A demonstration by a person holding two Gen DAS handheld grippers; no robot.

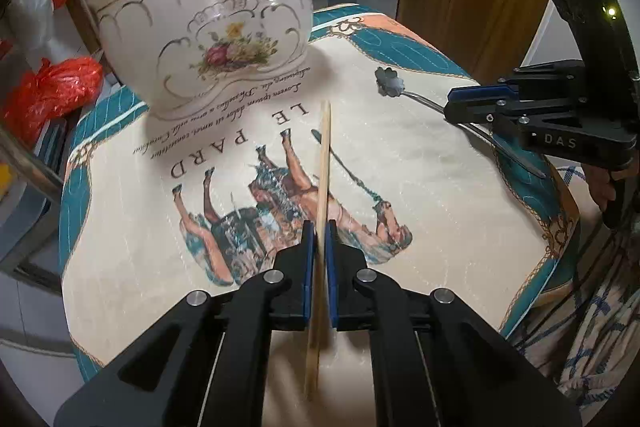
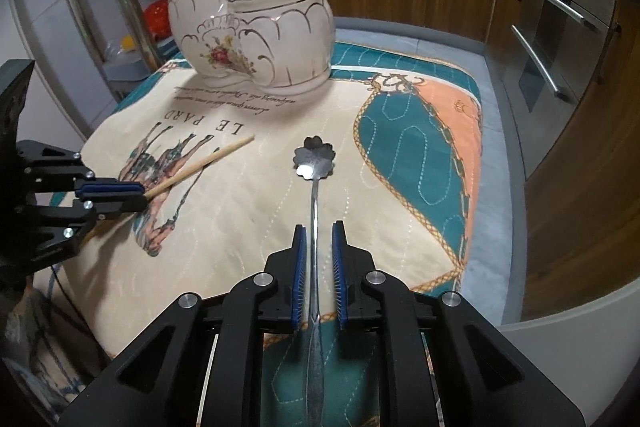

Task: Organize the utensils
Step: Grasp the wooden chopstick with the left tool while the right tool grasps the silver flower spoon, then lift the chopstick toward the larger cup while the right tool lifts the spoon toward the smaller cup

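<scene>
My left gripper (image 1: 319, 231) is shut on a wooden chopstick (image 1: 325, 155), which runs forward between the blue pads and points toward the holder. From the right wrist view the left gripper (image 2: 145, 195) sits at the left, with the chopstick (image 2: 200, 163) sticking out of it just above the cloth. A metal spoon (image 2: 314, 163) with a flower-shaped bowl lies on the cloth. Its handle passes between the jaws of my right gripper (image 2: 319, 227), which stand slightly apart with a gap beside the handle. A white floral ceramic double holder (image 1: 200, 39) (image 2: 256, 39) stands at the back with chopsticks, a fork and yellow tulip-topped utensils in it.
A printed cloth (image 2: 420, 131) with a horse picture covers the table. Red plastic bags (image 1: 52, 87) and a metal rack lie past the table's left edge. Wooden cabinets and an oven (image 2: 560, 39) stand beyond the right side. A hand (image 1: 604, 187) grips the right gripper (image 1: 450, 105).
</scene>
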